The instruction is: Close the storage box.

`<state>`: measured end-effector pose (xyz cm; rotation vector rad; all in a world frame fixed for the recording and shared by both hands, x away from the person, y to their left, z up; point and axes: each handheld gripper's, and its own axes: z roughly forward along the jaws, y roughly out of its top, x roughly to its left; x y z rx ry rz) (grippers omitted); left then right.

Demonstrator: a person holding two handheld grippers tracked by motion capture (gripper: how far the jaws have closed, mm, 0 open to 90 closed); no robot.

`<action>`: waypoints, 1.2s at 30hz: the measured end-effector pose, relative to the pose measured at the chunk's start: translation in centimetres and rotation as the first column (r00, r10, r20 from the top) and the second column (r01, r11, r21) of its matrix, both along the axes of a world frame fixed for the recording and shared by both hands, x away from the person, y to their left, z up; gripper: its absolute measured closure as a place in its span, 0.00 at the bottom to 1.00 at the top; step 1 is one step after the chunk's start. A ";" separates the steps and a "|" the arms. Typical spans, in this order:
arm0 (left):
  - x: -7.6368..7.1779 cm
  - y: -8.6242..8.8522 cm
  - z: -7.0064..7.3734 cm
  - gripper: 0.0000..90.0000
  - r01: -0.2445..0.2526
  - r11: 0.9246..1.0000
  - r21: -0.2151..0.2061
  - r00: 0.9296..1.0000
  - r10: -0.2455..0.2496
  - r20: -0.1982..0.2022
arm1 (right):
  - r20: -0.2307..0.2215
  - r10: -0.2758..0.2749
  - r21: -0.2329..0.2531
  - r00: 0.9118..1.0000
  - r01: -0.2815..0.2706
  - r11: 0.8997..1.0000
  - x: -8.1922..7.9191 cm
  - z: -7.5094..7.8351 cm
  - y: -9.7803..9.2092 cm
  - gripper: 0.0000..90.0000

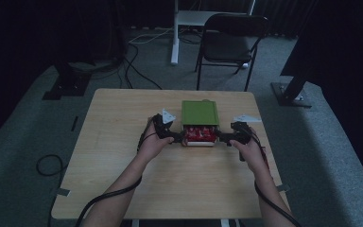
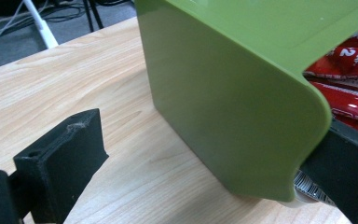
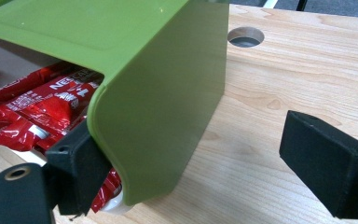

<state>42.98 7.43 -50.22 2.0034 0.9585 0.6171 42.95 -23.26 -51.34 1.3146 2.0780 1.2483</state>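
Note:
A green lid [image 1: 199, 112] is slid back on a white box [image 1: 198, 143], uncovering red snack packets [image 1: 199, 135] at its near end. My left gripper [image 1: 178, 138] meets the box's left side and my right gripper [image 1: 222, 138] its right side. In the left gripper view the gripper [image 2: 209, 144] is open astride the lid's side wall [image 2: 223, 93], one jaw on the bare table and one by the packets [image 2: 349, 93]. In the right gripper view the gripper [image 3: 196, 149] is open, one jaw under the lid [image 3: 168, 84] against the packets [image 3: 42, 107] and the other well clear.
The box sits mid-table, toward the far edge of the wooden table [image 1: 123, 156]. A round hole [image 3: 245, 36] in the tabletop lies beyond the lid. A black folding chair [image 1: 231, 38] and white desk legs stand on the floor behind.

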 end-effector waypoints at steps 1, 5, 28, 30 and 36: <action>0.0 -0.1 0.0 0.04 -0.001 1.000 0.007 1.000 0.001 0.003 | -0.001 0.000 0.000 1.000 0.000 1.000 0.0 0.0 0.0 0.13; 0.2 -0.2 0.1 0.04 0.000 1.000 0.015 1.000 0.000 -0.012 | -0.004 0.005 -0.007 1.000 -0.005 1.000 0.2 0.1 0.0 0.12; -1.8 0.8 0.6 0.05 0.039 0.992 -0.122 0.997 -0.048 -0.067 | 0.023 0.020 0.038 1.000 -0.021 0.999 -1.5 0.7 0.0 0.14; -2.1 1.0 0.6 0.06 0.047 0.992 -0.116 0.995 -0.056 -0.079 | 0.026 0.018 0.039 1.000 -0.019 0.999 -1.7 0.8 -0.2 0.14; -2.7 1.4 0.8 0.06 0.038 0.994 -0.105 0.996 -0.047 -0.080 | 0.028 0.012 0.030 1.000 -0.013 0.999 -2.5 0.8 -0.8 0.14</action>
